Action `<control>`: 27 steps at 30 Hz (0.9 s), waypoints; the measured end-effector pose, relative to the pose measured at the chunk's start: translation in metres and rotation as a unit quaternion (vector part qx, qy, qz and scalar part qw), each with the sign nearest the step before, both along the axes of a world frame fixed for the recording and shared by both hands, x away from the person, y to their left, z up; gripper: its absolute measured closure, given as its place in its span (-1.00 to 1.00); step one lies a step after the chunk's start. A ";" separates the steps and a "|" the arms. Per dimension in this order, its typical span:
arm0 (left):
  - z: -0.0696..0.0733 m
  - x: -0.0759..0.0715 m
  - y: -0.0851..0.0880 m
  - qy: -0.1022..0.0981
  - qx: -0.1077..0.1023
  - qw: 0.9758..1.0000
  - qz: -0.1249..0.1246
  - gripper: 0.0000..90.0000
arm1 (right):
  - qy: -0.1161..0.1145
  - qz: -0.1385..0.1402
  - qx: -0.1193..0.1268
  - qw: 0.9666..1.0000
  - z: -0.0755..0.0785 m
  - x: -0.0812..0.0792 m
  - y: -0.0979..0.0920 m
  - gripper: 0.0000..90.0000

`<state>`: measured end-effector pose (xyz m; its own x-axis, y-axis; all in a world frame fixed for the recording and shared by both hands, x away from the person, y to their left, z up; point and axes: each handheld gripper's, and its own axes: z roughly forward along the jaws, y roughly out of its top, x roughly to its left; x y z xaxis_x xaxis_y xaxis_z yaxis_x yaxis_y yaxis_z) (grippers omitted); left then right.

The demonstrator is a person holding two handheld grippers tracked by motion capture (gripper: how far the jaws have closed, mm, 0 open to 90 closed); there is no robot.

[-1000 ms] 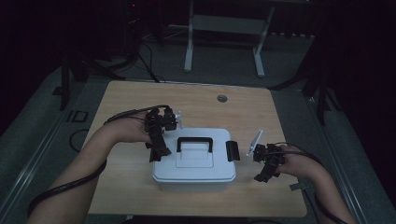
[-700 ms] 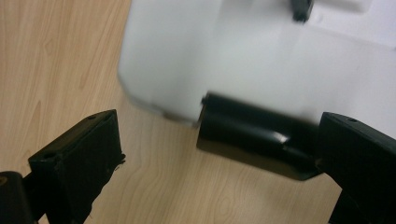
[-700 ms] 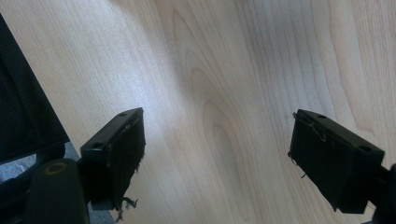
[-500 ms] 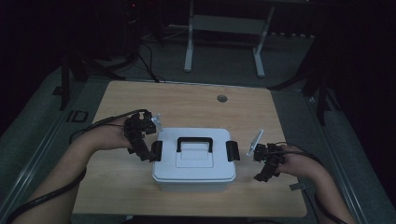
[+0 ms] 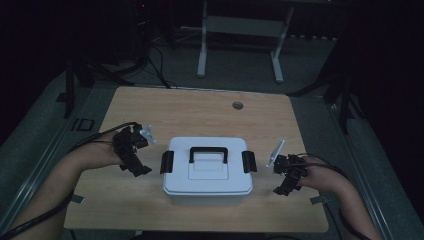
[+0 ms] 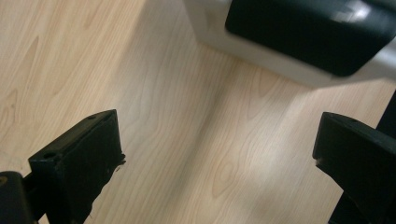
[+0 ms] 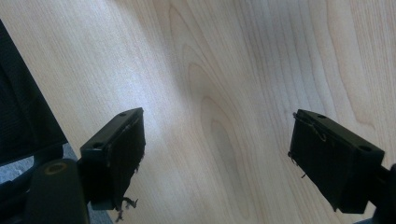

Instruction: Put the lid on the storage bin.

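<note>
High view: your left claw [image 5: 134, 161] and right claw [image 5: 286, 179] flank the white box [image 5: 207, 172] mid-tabletop [image 5: 200, 112], both gaping empty (poised, I judge, for its black side latches [image 5: 167, 161]).

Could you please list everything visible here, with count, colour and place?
box: one, white, near middle of table
handle: one, black, on the box lid
latches: two, black, at the box's left and right ends
table: one, light wood, under everything
hole: one, grey, far side of tabletop
desk frame: one, white, on floor beyond table
left gripper: one, black, open, left of box
right gripper: one, black, open, right of box
</note>
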<state>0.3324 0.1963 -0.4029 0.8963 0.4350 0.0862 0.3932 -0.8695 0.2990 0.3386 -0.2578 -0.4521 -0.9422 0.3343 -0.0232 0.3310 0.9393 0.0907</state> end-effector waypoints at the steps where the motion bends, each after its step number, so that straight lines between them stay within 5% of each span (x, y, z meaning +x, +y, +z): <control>1: -0.002 -0.001 0.003 0.004 -0.002 1.000 0.003 -0.98 | 0.000 -0.001 0.001 1.000 0.000 0.000 0.000 -0.61; 15: -0.034 -0.012 0.029 0.029 -0.001 0.999 0.023 -0.98 | -0.005 -0.013 0.010 1.000 -0.002 0.000 -0.007 -0.61; 19: -0.039 -0.013 0.037 0.042 -0.019 0.998 0.035 -0.98 | -0.007 -0.015 0.014 1.000 -0.003 -0.001 -0.008 -0.61; 21: -0.043 -0.015 0.041 0.028 -0.016 0.998 0.044 -0.98 | -0.009 -0.013 0.018 1.000 -0.004 0.000 -0.010 -0.61; 27: -0.057 -0.021 0.048 0.040 -0.005 0.998 0.047 -0.98 | -0.007 -0.021 0.020 1.000 -0.008 -0.001 -0.015 -0.61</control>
